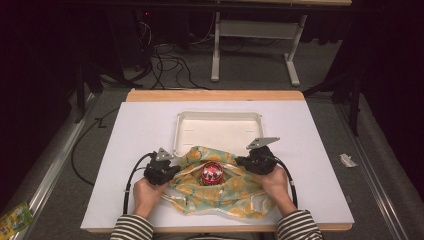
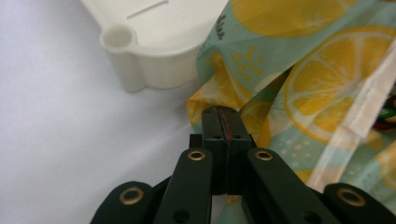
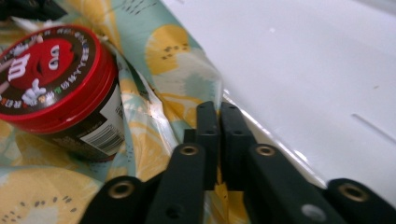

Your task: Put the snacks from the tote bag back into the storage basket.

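I have the lemon-print bag point(image 1: 220, 185) spread on the worktop point(image 1: 140, 130) just in front of the white tray point(image 1: 220, 127), the red-lidded candy tub point(image 1: 211, 173) at its middle; left gripper point(image 1: 167, 169) and right gripper point(image 1: 250, 161), jaws pinched onto its opposite edges, hold its mouth open around the tub

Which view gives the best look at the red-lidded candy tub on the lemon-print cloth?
The right gripper view: the candy tub is close, with its red lid, printed top and side label readable, resting on the lemon-print cloth. The high view shows it small, mid-cloth. The left gripper view catches a dark sliver at its right edge, possibly the tub.
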Demonstrator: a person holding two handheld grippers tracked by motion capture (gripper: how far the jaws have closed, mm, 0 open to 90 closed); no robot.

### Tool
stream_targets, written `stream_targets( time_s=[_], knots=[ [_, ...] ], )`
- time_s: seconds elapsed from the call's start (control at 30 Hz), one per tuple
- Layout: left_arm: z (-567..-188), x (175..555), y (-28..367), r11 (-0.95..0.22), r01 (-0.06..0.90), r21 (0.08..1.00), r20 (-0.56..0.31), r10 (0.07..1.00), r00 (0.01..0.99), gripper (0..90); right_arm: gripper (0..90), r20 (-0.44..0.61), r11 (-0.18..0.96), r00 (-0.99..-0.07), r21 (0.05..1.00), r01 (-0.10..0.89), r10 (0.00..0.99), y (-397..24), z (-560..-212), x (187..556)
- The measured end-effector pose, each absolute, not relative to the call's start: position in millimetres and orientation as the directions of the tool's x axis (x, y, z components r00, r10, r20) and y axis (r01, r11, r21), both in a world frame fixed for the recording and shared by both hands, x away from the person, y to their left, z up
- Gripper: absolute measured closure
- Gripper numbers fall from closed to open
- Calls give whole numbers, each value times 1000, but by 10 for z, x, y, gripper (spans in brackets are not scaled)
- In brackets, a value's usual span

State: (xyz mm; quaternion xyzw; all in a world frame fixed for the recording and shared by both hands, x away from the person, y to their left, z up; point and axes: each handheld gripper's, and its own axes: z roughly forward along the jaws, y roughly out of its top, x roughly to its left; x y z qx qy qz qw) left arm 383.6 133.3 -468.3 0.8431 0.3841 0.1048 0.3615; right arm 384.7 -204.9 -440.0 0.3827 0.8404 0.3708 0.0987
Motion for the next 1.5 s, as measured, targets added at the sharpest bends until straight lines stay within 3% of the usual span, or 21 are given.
stream_targets(
  time_s=[0.07, 0.3, 0.33, 0.4, 0.5, 0.67, 0.8, 0.87, 0.9, 1.0, 1.03, 1.5],
  knots=[
    [-4663, 3821, 1335, -440, 564, 699, -98, 722, 685, 879, 900, 118, 437, -688, 693, 573, 716, -2041, -4417, 3846],
    [-4410, 3671, 1332, -417, 486, 768, -70, 700, 711, 656, 900, 134, 450, -695, 673, 587, 706, -1992, -4510, 3841],
    [-4345, 3648, 1317, -415, 467, 781, -58, 696, 716, 656, 900, 132, 455, -697, 670, 587, 705, -1981, -4510, 3840],
    [-4200, 3630, 1265, -402, 438, 804, -48, 691, 721, 533, 900, 118, 470, -705, 668, 577, 699, -1959, -4516, 3840],
    [-4101, 3644, 1220, -388, 423, 819, -51, 685, 727, 441, 900, 115, 475, -708, 665, 576, 697, -1949, -4528, 3844],
    [-3939, 3745, 1012, -377, 407, 832, -72, 654, 753, 396, 900, 109, 486, -716, 663, 569, 690, -1942, -4532, 3842],
    [-3947, 3824, 911, -365, 419, 831, -98, 646, 757, 428, 900, 116, 479, -712, 664, 574, 692, -1932, -4538, 3833],
    [-3958, 3838, 898, -370, 422, 828, -100, 642, 760, 577, 900, 110, 487, -717, 664, 568, 688, -1939, -4548, 3830],
    [-3972, 3852, 888, -377, 424, 823, -101, 637, 764, 577, 900, 110, 487, -717, 664, 568, 688, -1939, -4548, 3830],
    [-4048, 3892, 891, -411, 444, 796, -107, 626, 772, 869, 900, 117, 480, -713, 663, 574, 691, -1958, -4572, 3820],
    [-4048, 3892, 891, -411, 444, 796, -107, 626, 772, 895, 900, 117, 480, -713, 663, 574, 691, -1958, -4572, 3820],
    [-4487, 3809, 1044, -435, 540, 720, -148, 664, 733, 900, 900, 109, 455, -667, 649, 609, 737, -1998, -4612, 3826]
  ],
)
